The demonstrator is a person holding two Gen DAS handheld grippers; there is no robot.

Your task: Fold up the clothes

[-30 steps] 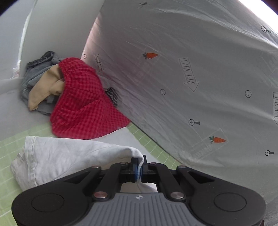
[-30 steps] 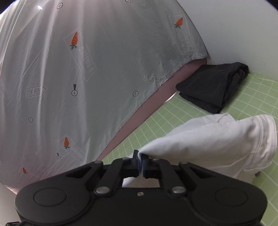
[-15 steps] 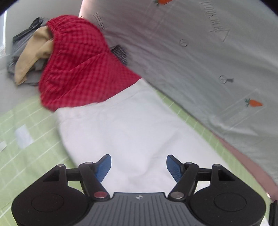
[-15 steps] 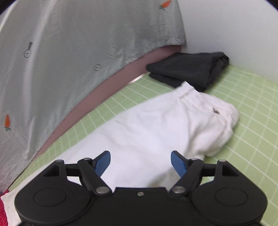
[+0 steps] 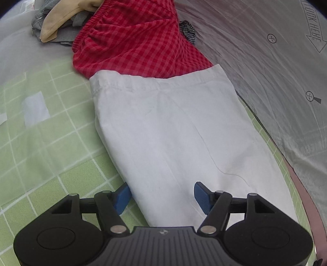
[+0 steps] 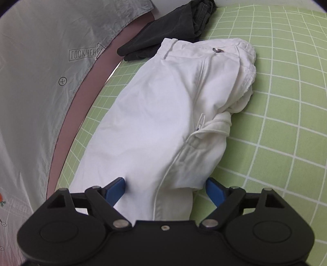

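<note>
White trousers [image 5: 179, 131] are laid flat mid-frame on the green mat [image 5: 51, 131], hem touching the red shorts [image 5: 132, 41] at top. Left gripper [image 5: 161, 196] and right gripper [image 6: 165, 190] are spread wide, nothing held. Before the next fold, the bunched waistband at upper right should be smoothed.

You are looking at white trousers [image 5: 173, 133] lying on a light green mat [image 5: 51, 147] that is showing a white grid. A red and pink checked garment [image 5: 134, 41] is showing beyond them, beside a tan piece [image 5: 59, 18] and grey clothing [image 5: 67, 34]. A grey sheet [image 5: 276, 61] is carrying dark outline arrows and circled crosses. You are seeing a black folded garment [image 6: 169, 26] too, and both black grippers are showing blue fingertips [image 6: 114, 189].
</note>
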